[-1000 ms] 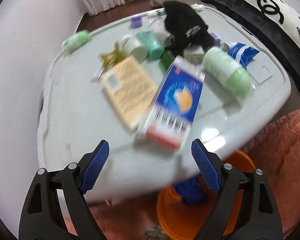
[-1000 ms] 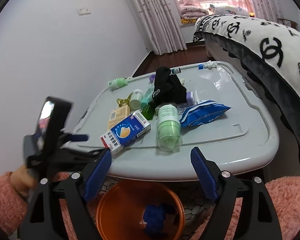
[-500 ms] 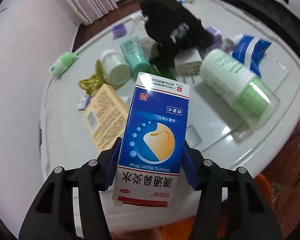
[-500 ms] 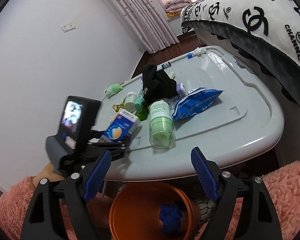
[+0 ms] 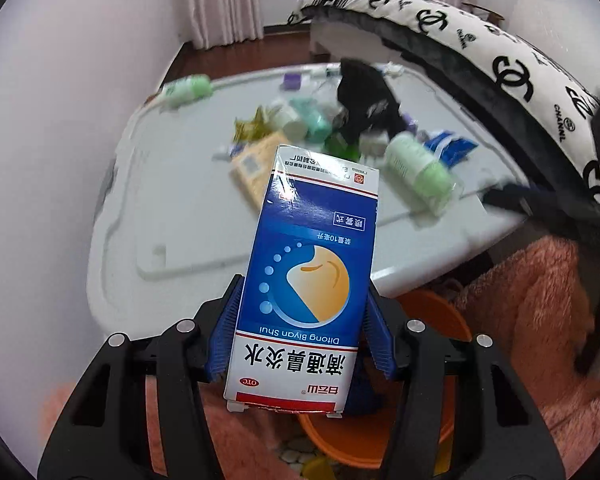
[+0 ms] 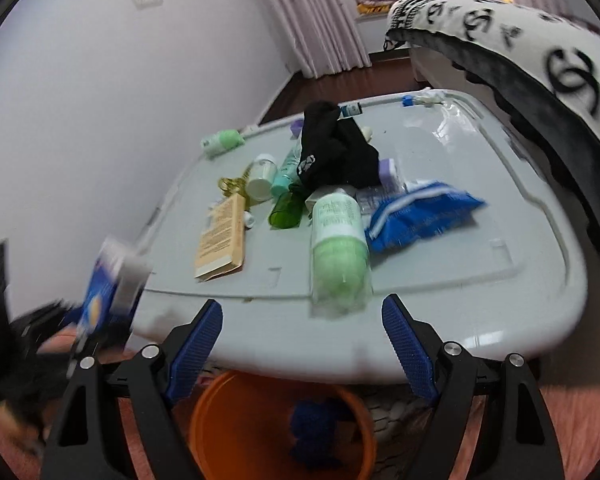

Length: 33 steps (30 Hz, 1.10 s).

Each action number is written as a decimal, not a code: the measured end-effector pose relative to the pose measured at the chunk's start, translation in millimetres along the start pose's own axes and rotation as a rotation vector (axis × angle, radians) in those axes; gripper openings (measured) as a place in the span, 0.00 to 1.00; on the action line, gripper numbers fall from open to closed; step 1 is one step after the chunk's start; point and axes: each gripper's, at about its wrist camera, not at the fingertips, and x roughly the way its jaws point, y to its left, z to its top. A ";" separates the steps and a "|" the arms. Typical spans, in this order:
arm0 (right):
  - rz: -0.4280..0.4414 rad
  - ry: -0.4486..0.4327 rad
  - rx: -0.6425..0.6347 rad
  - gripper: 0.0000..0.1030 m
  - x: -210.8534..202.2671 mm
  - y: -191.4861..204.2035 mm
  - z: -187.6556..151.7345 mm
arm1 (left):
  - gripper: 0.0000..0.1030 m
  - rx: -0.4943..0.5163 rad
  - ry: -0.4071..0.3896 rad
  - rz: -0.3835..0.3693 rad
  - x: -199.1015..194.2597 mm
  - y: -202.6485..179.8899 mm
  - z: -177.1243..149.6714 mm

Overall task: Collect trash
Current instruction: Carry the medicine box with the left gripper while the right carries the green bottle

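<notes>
Where the left wrist camera looks out, the left gripper (image 5: 304,336) is clamped on a blue and white medicine box (image 5: 306,276), its blue pads pressed against both long sides. That box is lifted clear of the grey worktop (image 5: 172,216), and the orange bin (image 5: 436,320) shows beneath it. Farther back on the worktop lie a pale green bottle (image 5: 418,168) and a yellow box (image 5: 256,168), both blurred.

From the right wrist camera, the right gripper (image 6: 302,344) stands wide apart with nothing between its fingers, just short of the worktop's (image 6: 440,280) near edge. A green bottle (image 6: 338,248) lies ahead, a blue packet (image 6: 420,216) beside it, a black cloth (image 6: 336,152) behind. An orange bin (image 6: 240,420) sits below, something blue inside.
</notes>
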 end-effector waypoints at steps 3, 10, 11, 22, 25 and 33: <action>-0.043 0.061 -0.009 0.78 28.5 1.8 16.5 | 0.53 -0.042 0.028 -0.033 6.9 1.7 -20.1; -0.173 0.216 -0.012 0.62 92.5 1.2 49.8 | 0.53 -0.042 0.055 -0.041 14.5 -0.4 -37.9; -0.197 0.245 -0.026 0.61 100.5 2.6 49.8 | 0.53 -0.042 0.057 -0.039 15.1 -0.3 -39.0; -0.143 0.242 -0.072 0.47 68.2 15.7 33.4 | 0.53 -0.066 0.064 -0.066 17.6 3.1 -40.8; -0.080 0.230 -0.083 0.47 38.5 23.4 22.3 | 0.53 -0.055 0.072 -0.077 17.8 0.4 -41.6; 0.011 0.355 -0.063 0.47 11.9 23.0 -44.5 | 0.53 0.013 0.276 -0.143 48.1 -28.7 -53.0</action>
